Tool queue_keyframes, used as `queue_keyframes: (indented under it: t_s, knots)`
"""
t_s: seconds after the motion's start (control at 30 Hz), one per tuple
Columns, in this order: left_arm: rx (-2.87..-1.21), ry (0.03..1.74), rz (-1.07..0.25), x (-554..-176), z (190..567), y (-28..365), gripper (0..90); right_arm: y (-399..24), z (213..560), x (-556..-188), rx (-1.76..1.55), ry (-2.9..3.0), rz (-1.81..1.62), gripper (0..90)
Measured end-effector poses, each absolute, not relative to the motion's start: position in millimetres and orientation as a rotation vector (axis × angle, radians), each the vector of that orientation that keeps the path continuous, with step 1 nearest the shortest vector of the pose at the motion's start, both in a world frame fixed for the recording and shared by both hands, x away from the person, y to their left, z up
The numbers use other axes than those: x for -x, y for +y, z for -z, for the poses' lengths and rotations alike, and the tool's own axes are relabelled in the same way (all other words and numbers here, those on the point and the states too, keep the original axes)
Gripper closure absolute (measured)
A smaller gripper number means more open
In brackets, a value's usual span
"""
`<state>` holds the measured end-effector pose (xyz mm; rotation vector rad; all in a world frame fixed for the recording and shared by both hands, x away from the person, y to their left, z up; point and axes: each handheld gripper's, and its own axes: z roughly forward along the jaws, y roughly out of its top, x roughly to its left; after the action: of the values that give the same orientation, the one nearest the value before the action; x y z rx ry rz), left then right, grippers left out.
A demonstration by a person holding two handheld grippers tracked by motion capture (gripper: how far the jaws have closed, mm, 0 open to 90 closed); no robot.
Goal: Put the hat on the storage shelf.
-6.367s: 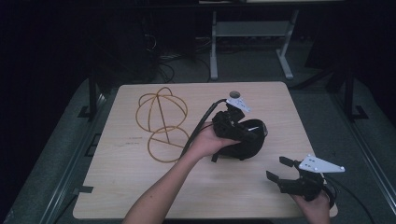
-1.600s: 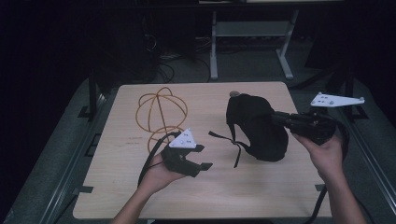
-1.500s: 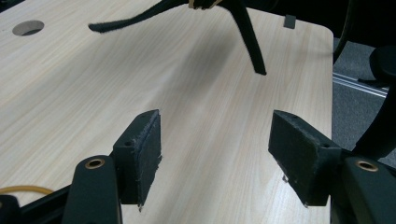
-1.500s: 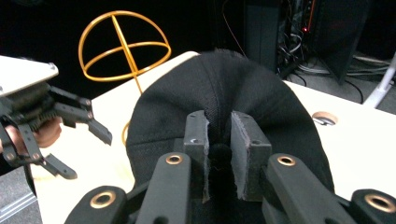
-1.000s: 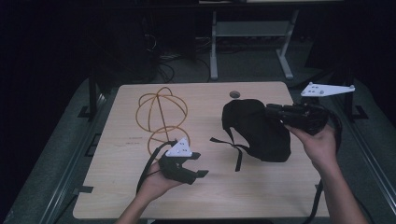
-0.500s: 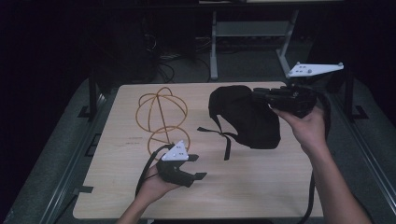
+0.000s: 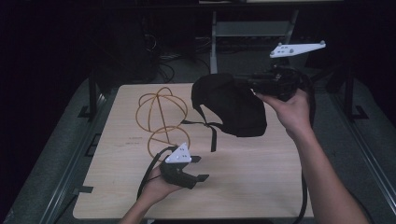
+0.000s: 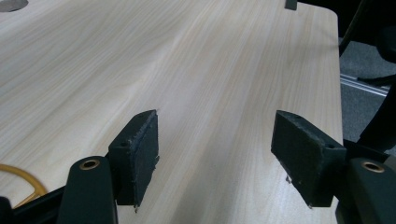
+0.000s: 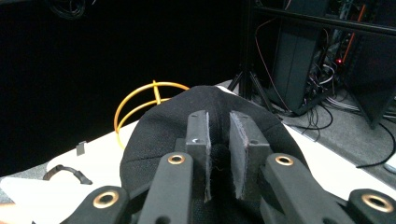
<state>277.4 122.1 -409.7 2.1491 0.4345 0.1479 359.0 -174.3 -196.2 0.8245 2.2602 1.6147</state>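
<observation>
High view first, from the left side across to the right. At about 9 o'clock on the wooden table [image 7: 116,140] stands a yellow wire frame [image 7: 161,119]. It is made of thin hoops, with a round ball shape on top of a small ring base. Just below it, at about 7 o'clock, a hand holds the left gripper [image 7: 194,169] low over the wood. Its jaws point toward the right side of the table and stand wide apart with nothing between them. A grey three-cornered plate sits on top of it, and a black cable loops away from it toward the near edge.

Near the middle of the table, at about 12 o'clock, hangs a black cloth cap [image 7: 231,105]. It is lifted up off the table, and thin black straps [image 7: 210,128] dangle from its lower edge down toward the wood. At about 2 o'clock the right gripper [image 7: 254,85] holds the cap by its right edge. A hand holds that gripper up high, with its own grey plate sticking out above it.

Left gripper view shows the two black pads [image 8: 137,156] spread far apart over bare pale wood, and a bit of yellow wire peeks in at 8 o'clock.

Right gripper view shows the jaws squeezed together on a fold of the black cap [image 9: 154,135]. The yellow wire frame [image 9: 140,102] rises behind the cap at 10 o'clock.
</observation>
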Motion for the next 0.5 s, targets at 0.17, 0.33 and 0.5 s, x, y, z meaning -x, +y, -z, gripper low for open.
queue_keyframes:
  t_s: [0.17, 0.33, 0.5]
  knots:
    - [-2.162, 0.43, -0.145, -275.8, 410.8, 119.8, 31.8, -155.7, 188.2, -366.3, -0.793, 2.28, -1.617, 78.1]
    - [-2.168, 0.409, -0.149, -275.8, 412.2, 117.1, 31.7, -138.6, 180.6, -371.4, -0.767, 2.29, -1.612, 78.1]
    - [-2.181, 0.39, -0.162, -276.5, 413.7, 117.3, 31.6, -124.2, 178.2, -379.0, -0.758, 2.304, -1.607, 78.1]
